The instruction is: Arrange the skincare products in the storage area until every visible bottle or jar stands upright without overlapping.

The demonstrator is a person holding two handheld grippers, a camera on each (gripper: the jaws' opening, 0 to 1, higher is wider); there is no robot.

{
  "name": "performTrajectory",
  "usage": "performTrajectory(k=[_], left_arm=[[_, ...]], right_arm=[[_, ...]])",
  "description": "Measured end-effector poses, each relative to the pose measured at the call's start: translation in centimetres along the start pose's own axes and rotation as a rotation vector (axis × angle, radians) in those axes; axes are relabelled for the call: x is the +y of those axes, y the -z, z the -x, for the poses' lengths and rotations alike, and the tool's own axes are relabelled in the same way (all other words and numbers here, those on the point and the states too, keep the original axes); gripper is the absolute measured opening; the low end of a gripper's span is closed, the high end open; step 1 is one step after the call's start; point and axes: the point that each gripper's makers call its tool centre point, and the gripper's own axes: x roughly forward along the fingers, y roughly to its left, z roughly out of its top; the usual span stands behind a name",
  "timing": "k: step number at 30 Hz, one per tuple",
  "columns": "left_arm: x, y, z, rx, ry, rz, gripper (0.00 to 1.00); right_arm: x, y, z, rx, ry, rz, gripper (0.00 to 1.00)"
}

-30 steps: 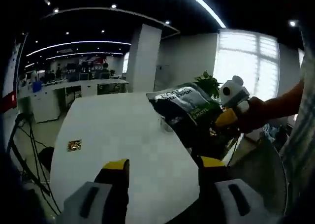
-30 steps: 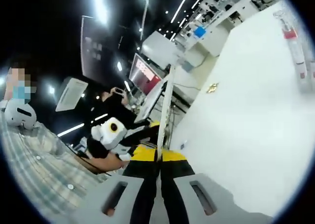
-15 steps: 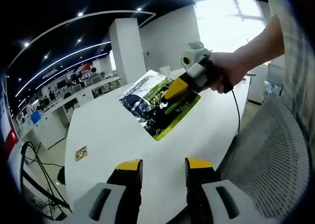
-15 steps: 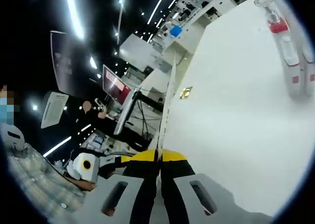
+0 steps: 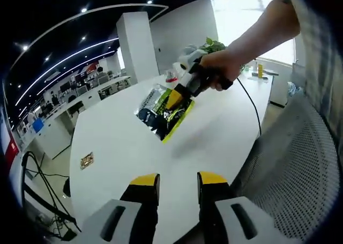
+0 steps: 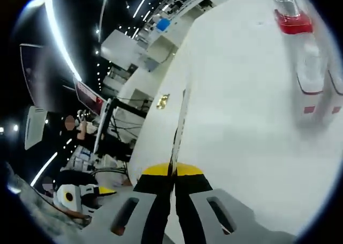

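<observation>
Right gripper (image 5: pixel 174 98), upper centre of left gripper view, clamped on flat green-black sachet (image 5: pixel 161 111), held above white table (image 5: pixel 118 147), probably carrying it toward storage. In right gripper view sachet edge-on between closed jaws. Left gripper (image 5: pixel 171 182) bottom centre, jaws slightly apart, empty, idle. Clear red-capped bottles (image 6: pixel 308 67) at right edge, blurred.

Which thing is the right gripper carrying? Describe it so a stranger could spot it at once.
Start at the big white table. Above its middle, the right gripper is shut on a flat pouch, held clear of the top. It is dark with white lettering and a lime-green edge, unlike the small gold item lying near the table's edge.
</observation>
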Motion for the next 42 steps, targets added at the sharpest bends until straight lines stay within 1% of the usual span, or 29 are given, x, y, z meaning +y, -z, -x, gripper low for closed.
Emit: performTrajectory(k=[3,4,9,11,13,15,17,23,29,33,37,42], left_arm=[[0.1,0.1,0.0,0.007,-0.002,0.004,0.28],[0.1,0.3,-0.1,0.013,-0.004,0.004,0.28],[0.2,0.7,-0.2,0.034,-0.006,0.004,0.28],[0.2,0.8,-0.3,0.041,-0.007,0.003,0.28],[0.2,0.9,-0.3,0.046,-0.008,0.002,0.27],[0.2,1.0,-0.3,0.051,-0.01,-0.001,0.27],[0.3,1.1,-0.3,0.056,-0.01,-0.003,0.27],[-0.1,1.2,-0.4,0.065,0.002,-0.028,0.25],[-0.1,1.4,-0.4,0.077,0.002,-0.029,0.25],[-0.1,1.5,-0.4,0.079,0.005,-0.036,0.25],[-0.1,1.6,-0.4,0.084,0.006,-0.037,0.25],[-0.1,1.6,-0.4,0.087,0.004,-0.043,0.25]], right_arm=[[-0.4,-0.2,-0.3,0.006,0.029,0.003,0.0],[-1.2,-0.2,-0.3,0.017,0.072,0.012,0.0],[-2.7,-0.2,-0.4,0.054,0.158,0.044,0.0],[-3.2,-0.5,-0.4,0.051,0.178,0.034,0.01],[-3.9,-0.8,-0.1,0.036,0.214,0.011,0.01],[-4.5,-1.0,0.0,0.034,0.244,0.009,0.01],[-5.4,-1.1,0.4,0.035,0.297,0.018,0.01],[-6.3,-1.0,0.6,0.064,0.345,0.064,0.02],[-7.2,-1.5,0.8,0.051,0.372,0.07,0.06],[-8.1,-2.1,1.1,0.033,0.406,0.095,0.1],[-8.6,-2.3,1.3,0.028,0.424,0.105,0.12],[-9.3,-2.7,1.7,0.006,0.464,0.147,0.16]])
